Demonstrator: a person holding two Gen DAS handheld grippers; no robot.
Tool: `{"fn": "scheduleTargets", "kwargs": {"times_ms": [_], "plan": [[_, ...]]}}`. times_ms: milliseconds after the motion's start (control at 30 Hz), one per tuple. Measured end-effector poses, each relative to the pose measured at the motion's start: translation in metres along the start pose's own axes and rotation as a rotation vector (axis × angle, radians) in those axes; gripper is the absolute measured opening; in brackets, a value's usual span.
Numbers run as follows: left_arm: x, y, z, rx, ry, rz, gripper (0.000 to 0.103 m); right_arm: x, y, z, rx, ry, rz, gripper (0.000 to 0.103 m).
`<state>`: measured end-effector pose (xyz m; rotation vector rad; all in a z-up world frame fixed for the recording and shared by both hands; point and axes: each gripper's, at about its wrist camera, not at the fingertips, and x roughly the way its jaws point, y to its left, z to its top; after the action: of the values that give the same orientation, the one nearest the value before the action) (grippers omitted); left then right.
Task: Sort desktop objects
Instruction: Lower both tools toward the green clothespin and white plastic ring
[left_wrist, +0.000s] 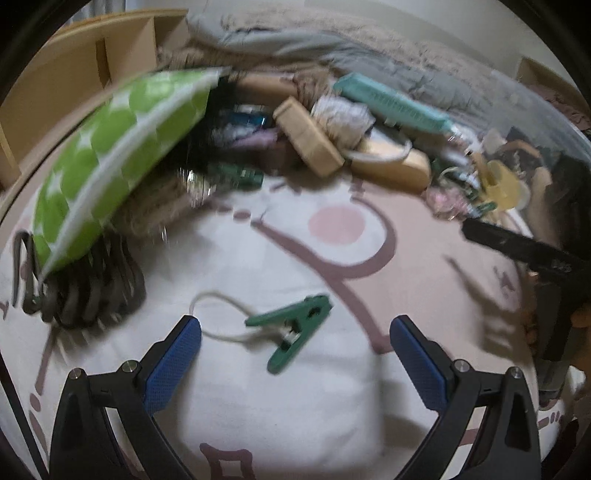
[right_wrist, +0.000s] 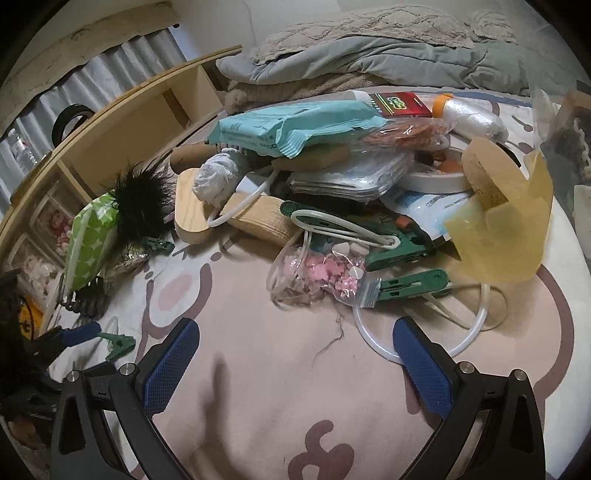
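While both tongs sit released over the printed blanket (left_wrist: 280, 387) | left gripper (left_wrist: 295, 332) spread wide, green clip (left_wrist: 295, 325) with white loop lying between its fingers, untouched | right gripper (right_wrist: 295, 336) spread, empty | clutter pile (right_wrist: 332, 166) toward blanket's far edge | green dotted pouch (left_wrist: 118, 155) at its left edge

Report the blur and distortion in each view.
Left wrist: motion blur smears the far clutter and green dotted pouch; the green clip is only slightly soft. Right wrist: mostly sharp, even on the teal packet. Both: fisheye bending, dark corners.
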<state>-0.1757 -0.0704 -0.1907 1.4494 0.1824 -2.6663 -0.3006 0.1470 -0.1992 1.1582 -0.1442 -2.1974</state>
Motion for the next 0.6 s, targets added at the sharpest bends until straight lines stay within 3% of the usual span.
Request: {"fn": "scheduleTargets", "kwargs": {"times_ms": [300,533,600], "plan": [[0.010,-0.004,-0.008,0.048,0.030,0.051,0.103,-0.013,-0.014,-0.011,0.079,0.014,0.103,0.103],[0.011,0.003,-0.009,0.032,0.035,0.026,0.103,-0.029,0.009,-0.035,0.021,0.058,0.014,0.103],[0.011,0.002,-0.009,0.035,0.034,0.029,0.103,-0.030,0.008,-0.045,0.075,0.113,0.043,0.103]]}}
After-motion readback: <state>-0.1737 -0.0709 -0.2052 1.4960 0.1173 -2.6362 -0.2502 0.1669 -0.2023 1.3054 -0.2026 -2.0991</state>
